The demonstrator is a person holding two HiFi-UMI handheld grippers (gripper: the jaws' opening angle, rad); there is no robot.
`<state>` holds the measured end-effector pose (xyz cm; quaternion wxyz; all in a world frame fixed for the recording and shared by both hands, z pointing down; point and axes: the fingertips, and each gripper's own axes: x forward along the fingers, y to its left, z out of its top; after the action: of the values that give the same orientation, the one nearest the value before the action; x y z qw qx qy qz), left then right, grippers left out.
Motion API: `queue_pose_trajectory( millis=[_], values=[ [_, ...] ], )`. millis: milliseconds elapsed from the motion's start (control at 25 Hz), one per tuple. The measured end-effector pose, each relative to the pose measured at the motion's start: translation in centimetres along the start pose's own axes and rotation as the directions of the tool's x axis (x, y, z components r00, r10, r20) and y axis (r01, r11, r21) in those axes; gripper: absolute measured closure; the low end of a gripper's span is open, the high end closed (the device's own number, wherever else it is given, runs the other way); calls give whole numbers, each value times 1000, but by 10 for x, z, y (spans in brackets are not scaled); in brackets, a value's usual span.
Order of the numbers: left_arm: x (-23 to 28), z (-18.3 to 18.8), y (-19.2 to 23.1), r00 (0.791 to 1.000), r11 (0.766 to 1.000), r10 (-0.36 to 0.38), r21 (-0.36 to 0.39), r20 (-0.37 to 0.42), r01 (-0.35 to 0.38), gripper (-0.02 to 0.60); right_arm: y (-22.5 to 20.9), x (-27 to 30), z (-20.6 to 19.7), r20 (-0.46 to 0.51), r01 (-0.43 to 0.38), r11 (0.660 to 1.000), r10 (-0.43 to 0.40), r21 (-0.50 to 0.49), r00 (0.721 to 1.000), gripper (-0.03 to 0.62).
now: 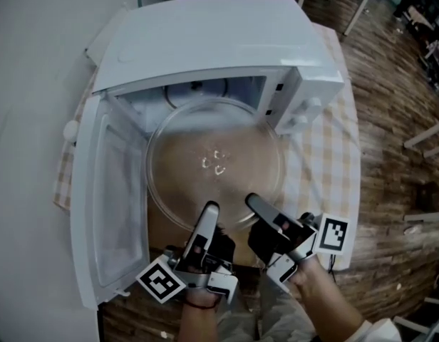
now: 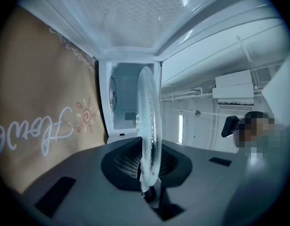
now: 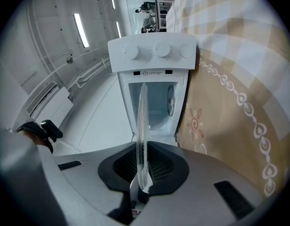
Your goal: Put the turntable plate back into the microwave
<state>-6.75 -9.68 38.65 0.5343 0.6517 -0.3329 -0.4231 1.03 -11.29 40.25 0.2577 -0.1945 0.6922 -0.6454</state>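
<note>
Together, the left gripper [image 1: 211,208] and right gripper [image 1: 252,200] were clamped side by side on the plate's [image 1: 216,159] near rim. It was held level, face up, its far edge at the open microwave's [image 1: 205,41] mouth.

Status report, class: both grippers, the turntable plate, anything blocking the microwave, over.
Left gripper, right gripper shut on plate rim. Plate level at microwave mouth. Door wide open, no obstruction seen.
</note>
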Motion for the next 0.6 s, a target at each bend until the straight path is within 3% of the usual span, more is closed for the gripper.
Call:
queue_pose_trajectory(
  millis=[600],
  values=[
    [32, 28, 36, 999, 999, 33, -8, -8, -33, 552, -30, 34, 30, -2, 30, 1000, -30, -5, 1000, 546]
  ],
)
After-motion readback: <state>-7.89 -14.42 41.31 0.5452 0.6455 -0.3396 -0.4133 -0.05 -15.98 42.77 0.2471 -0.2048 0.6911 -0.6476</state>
